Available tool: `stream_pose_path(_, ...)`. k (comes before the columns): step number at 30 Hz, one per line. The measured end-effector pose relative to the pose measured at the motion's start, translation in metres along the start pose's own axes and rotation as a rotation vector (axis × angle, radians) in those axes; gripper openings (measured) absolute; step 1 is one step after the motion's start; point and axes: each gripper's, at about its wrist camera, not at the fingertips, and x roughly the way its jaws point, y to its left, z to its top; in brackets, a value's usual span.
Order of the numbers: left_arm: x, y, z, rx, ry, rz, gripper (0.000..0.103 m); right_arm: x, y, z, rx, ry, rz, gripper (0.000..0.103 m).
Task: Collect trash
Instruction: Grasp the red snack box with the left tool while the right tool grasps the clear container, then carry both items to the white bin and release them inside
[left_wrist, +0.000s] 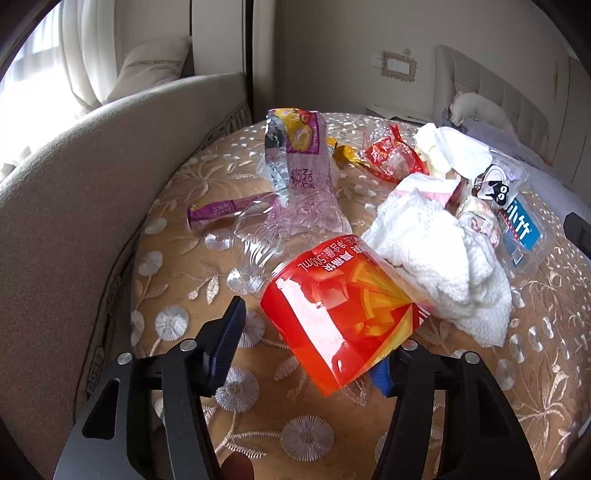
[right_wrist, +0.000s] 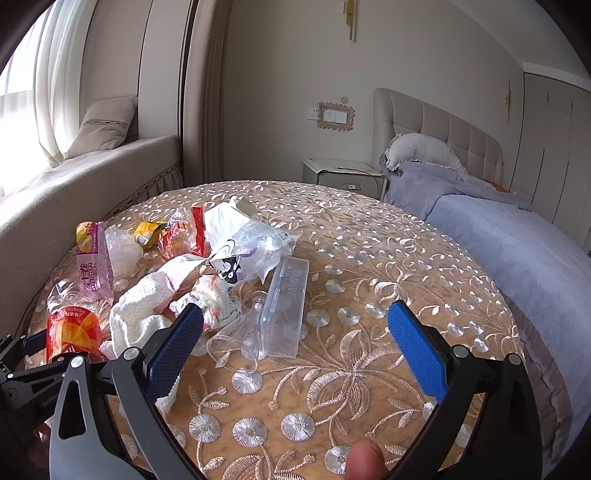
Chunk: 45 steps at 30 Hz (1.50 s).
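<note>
Trash lies on a round table with an embroidered gold cloth (left_wrist: 177, 280). A clear plastic bottle with a red-orange label (left_wrist: 340, 314) lies between the wide-open fingers of my left gripper (left_wrist: 310, 343), nearer the right finger; contact cannot be told. The bottle also shows in the right wrist view (right_wrist: 72, 328). My right gripper (right_wrist: 295, 343) is open and empty above the cloth, near a clear plastic cup (right_wrist: 240, 339) and a clear box (right_wrist: 288, 310). White tissue (left_wrist: 436, 258), a purple wrapper (left_wrist: 299, 147) and a red wrapper (left_wrist: 391, 155) lie behind.
A beige window bench (left_wrist: 74, 177) curves along the table's left side. A bed with a lilac blanket (right_wrist: 498, 229) stands to the right, with a nightstand (right_wrist: 340, 173) behind the table. A blue-labelled clear pack (left_wrist: 521, 229) lies at the table's right.
</note>
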Motion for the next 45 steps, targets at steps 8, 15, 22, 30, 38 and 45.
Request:
stream_pose_path(8, 0.004, 0.005, 0.015, -0.045, -0.053, -0.037, 0.015, 0.022, 0.002, 0.005, -0.012, 0.032, 0.004, 0.1)
stream_pose_path(15, -0.01, 0.008, 0.024, -0.072, -0.135, -0.077, 0.004, 0.045, 0.003, 0.008, -0.014, 0.077, -0.035, 0.1)
stream_pose_path(22, -0.033, 0.007, 0.027, -0.057, -0.195, -0.111, 0.004, 0.076, -0.001, 0.008, 0.02, 0.177, -0.017, 0.076)
stream_pose_path(30, -0.053, 0.007, 0.025, -0.058, -0.23, -0.126, 0.004, 0.073, -0.004, 0.003, 0.025, 0.182, 0.043, 0.032)
stream_pose_path(38, -0.08, -0.016, 0.024, -0.013, -0.258, -0.163, 0.004, -0.002, -0.026, 0.01, 0.002, 0.016, 0.031, 0.032)
stream_pose_path(45, -0.107, -0.068, 0.017, 0.08, -0.286, -0.268, 0.004, -0.078, -0.061, 0.002, -0.003, -0.089, -0.029, 0.032)
